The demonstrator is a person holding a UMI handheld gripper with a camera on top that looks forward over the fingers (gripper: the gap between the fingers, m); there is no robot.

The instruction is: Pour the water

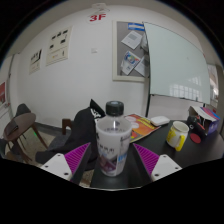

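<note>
Low in the frame's center, I am clenching my jaws on the plastic cup (112, 147); squeezing harder risks buckling it and spilling.

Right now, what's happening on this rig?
A handheld claw is at a clear plastic cup on the table. The cup stands between the two pink-padded fingers; whether they press on it is not clear. A dark-capped bottle stands just behind the cup. A yellow cup sits further off on the table. No pouring is visible yet.
</note>
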